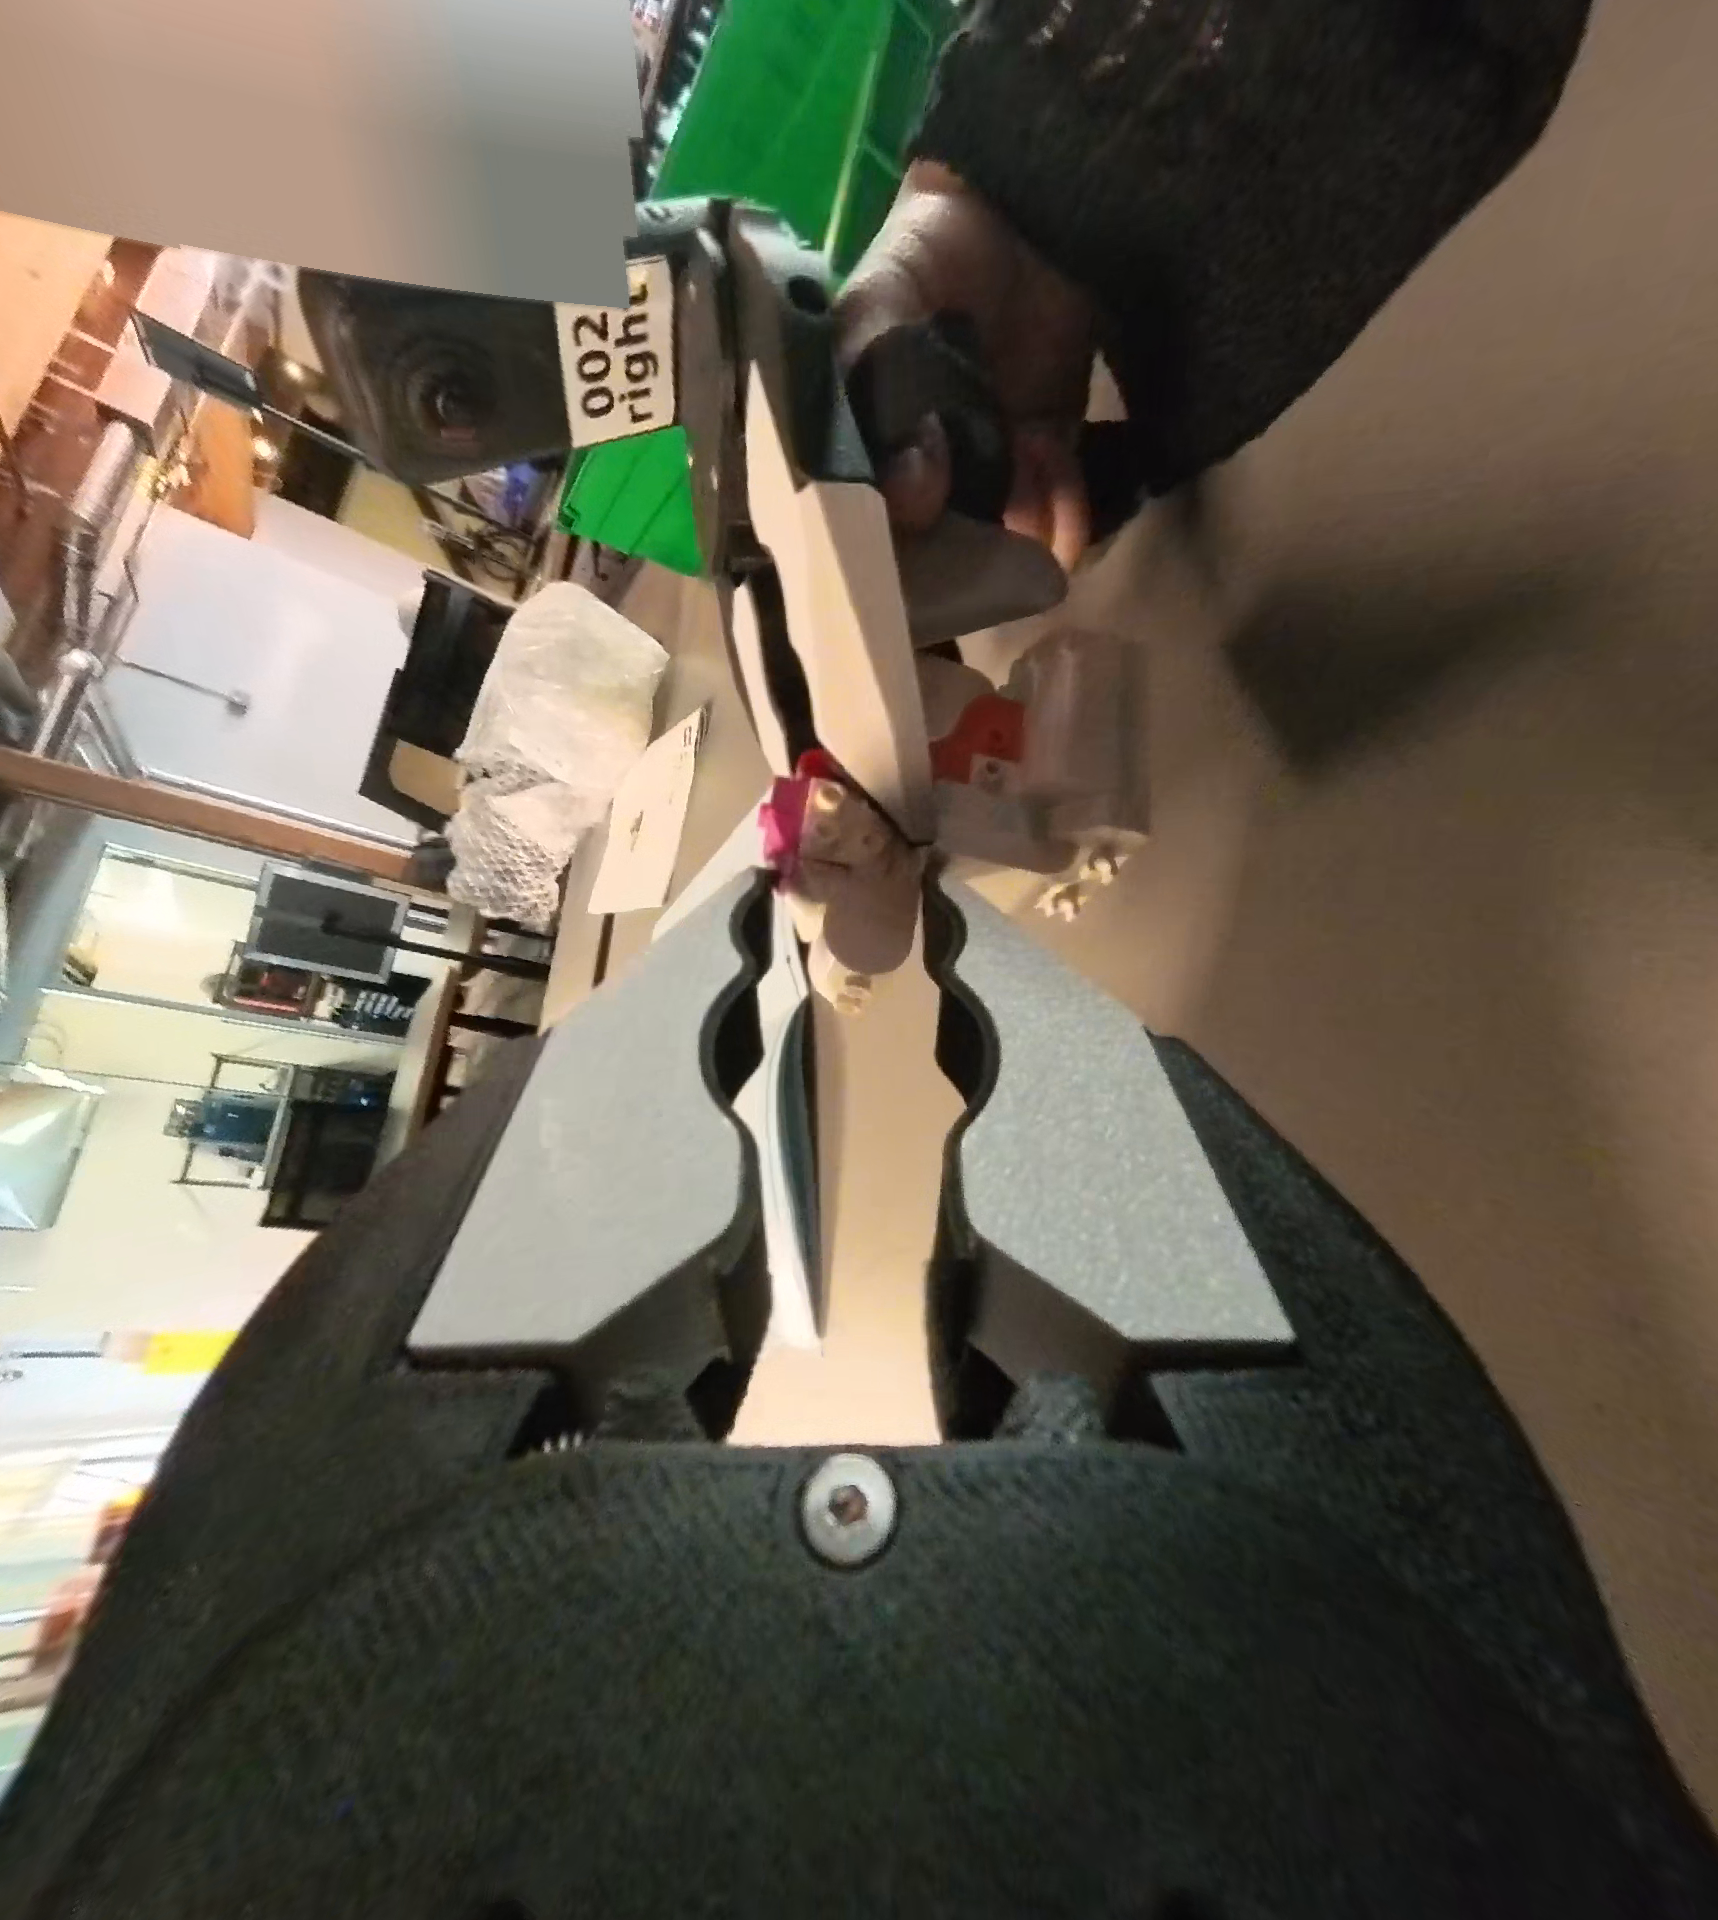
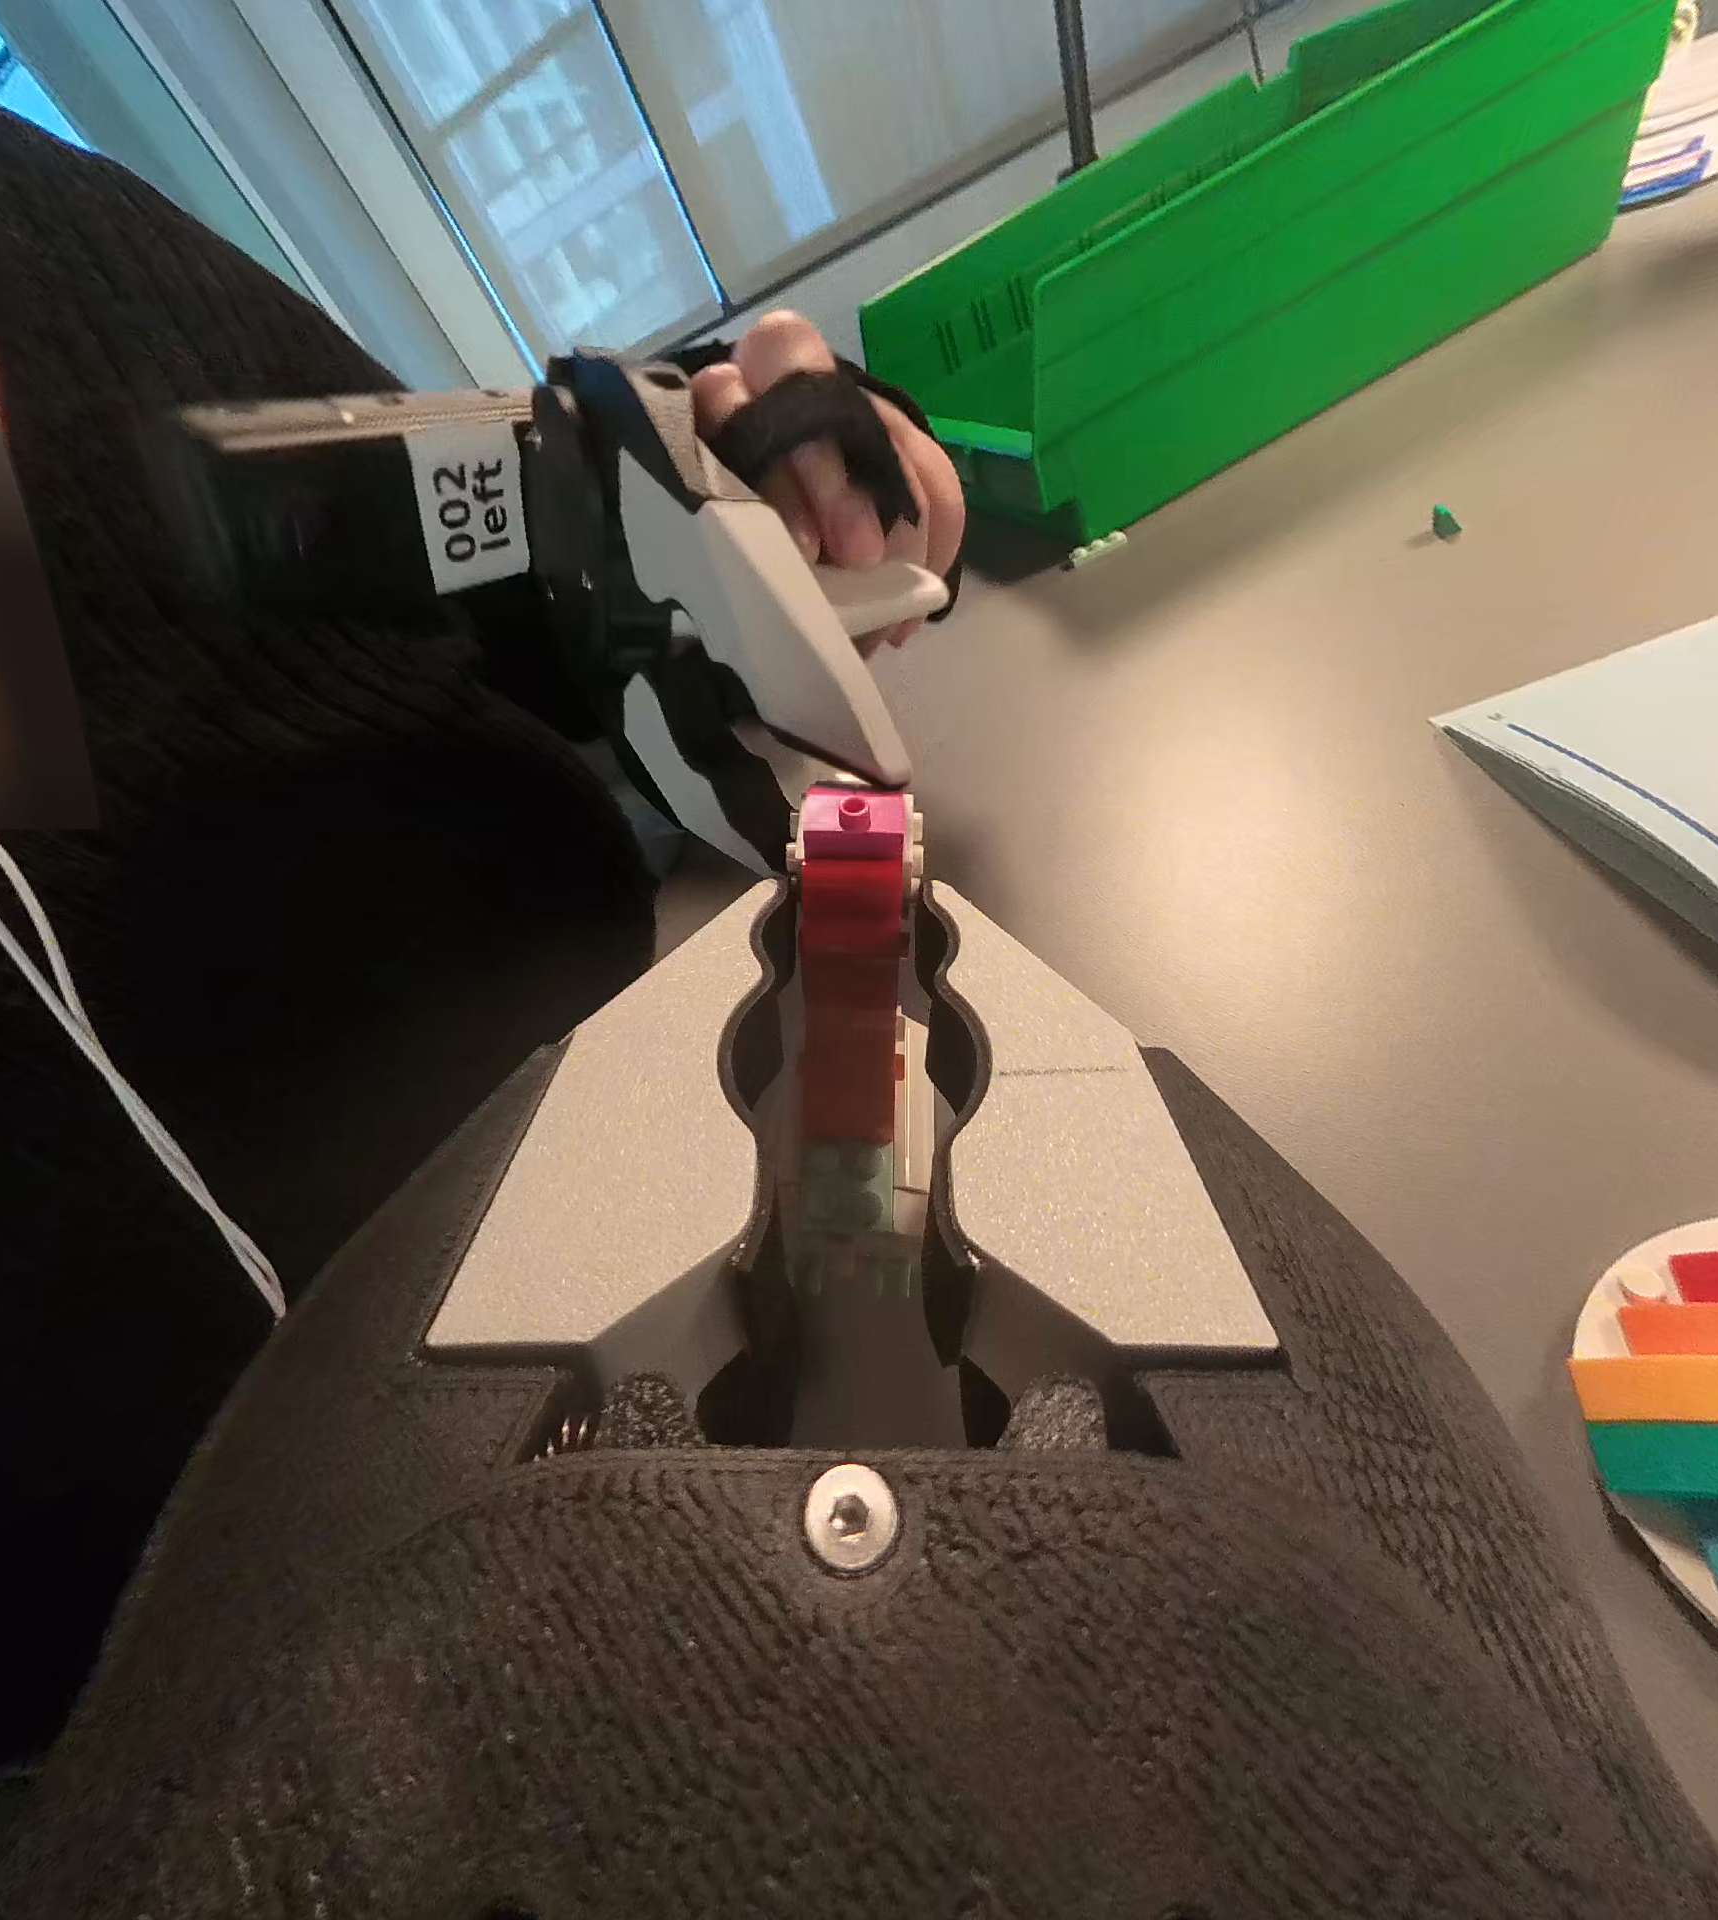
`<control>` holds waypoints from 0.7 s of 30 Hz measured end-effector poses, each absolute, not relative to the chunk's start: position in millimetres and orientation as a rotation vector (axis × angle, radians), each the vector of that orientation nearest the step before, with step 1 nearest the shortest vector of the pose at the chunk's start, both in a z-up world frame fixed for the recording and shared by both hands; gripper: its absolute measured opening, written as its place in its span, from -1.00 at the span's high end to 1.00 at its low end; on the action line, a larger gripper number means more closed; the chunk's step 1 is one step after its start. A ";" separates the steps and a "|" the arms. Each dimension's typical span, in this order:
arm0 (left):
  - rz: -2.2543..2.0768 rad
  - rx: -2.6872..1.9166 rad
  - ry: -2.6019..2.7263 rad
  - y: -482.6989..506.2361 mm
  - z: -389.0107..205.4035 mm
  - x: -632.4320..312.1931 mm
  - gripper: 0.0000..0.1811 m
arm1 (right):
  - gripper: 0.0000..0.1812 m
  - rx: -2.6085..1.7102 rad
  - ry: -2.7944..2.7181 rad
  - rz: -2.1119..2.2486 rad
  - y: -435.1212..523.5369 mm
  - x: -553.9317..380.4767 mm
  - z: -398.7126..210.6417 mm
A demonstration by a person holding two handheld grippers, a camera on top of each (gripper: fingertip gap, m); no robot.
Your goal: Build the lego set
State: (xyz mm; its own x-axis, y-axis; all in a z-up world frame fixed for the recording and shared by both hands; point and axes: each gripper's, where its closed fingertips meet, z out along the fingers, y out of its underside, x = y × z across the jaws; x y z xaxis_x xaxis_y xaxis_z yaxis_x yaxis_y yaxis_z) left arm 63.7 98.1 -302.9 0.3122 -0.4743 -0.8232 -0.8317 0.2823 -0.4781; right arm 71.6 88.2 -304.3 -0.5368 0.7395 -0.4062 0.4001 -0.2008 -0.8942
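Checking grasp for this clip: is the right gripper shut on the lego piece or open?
Shut on it: the right gripper's fingers press both sides of the red-and-magenta lego assembly lying lengthwise between them.

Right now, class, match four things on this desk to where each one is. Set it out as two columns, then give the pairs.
1 lego stack
2 green bin
3 rainbow disc
4 booklet

A far side of the table
B near right edge of the right wrist view
C between the right gripper's jaws
D right, between bin and disc

Pairs: 1-C, 2-A, 3-B, 4-D
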 end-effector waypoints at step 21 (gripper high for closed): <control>0.243 -1.453 0.959 125.9 -282.8 33.2 0.12 | 0.76 -1.250 -1.862 1.240 114.1 59.1 -320.9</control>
